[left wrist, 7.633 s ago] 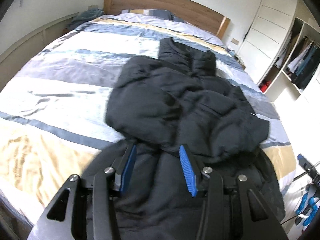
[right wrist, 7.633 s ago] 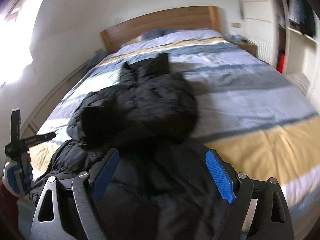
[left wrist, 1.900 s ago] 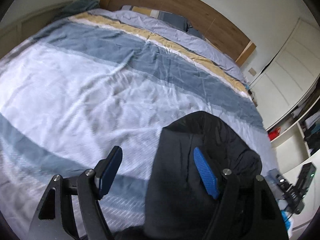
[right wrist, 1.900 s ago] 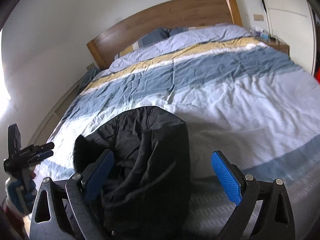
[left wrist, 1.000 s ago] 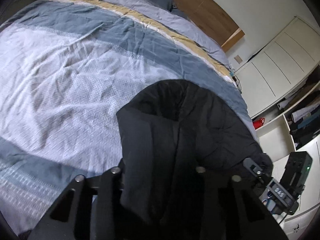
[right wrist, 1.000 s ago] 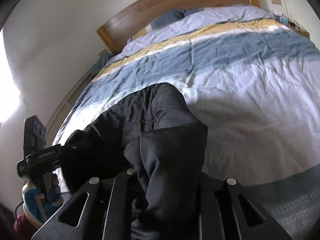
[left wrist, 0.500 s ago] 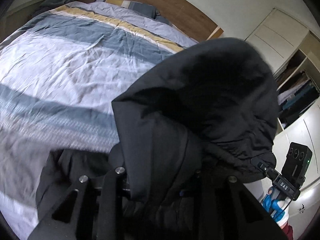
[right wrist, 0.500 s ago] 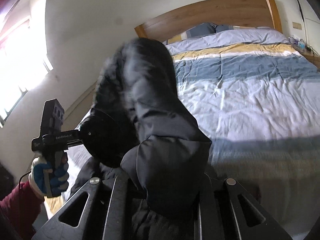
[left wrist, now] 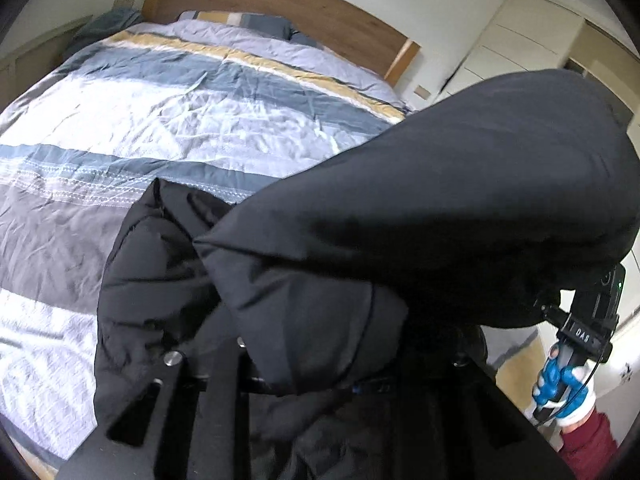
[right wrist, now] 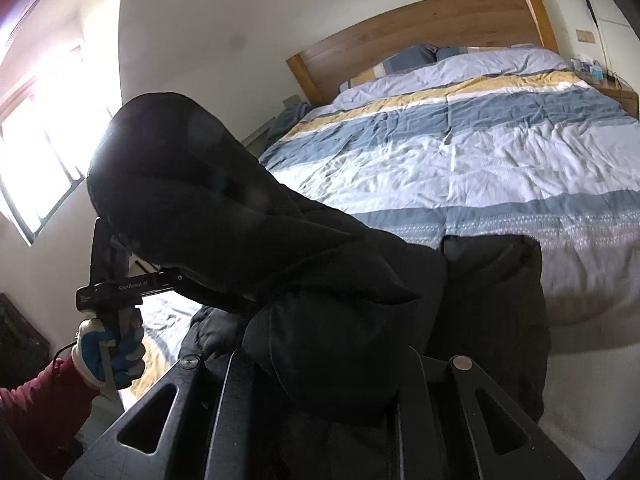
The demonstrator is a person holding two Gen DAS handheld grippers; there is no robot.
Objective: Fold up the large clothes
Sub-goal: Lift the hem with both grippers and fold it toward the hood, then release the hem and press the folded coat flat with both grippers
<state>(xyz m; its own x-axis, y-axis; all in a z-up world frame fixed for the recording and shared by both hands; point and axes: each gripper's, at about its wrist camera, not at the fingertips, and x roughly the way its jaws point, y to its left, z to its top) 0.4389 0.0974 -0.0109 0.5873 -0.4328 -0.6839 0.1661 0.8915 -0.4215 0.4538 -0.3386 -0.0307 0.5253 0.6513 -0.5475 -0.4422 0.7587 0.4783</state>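
Both hand-held grippers (left wrist: 304,376) (right wrist: 320,384) pinch the black jacket (left wrist: 420,208) above the bed (left wrist: 160,112).

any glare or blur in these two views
Right wrist: the window is blown out white, leaving the black jacket a near silhouette. Left wrist: even light, slight motion blur on the jacket. Both: fisheye bends the headboard.
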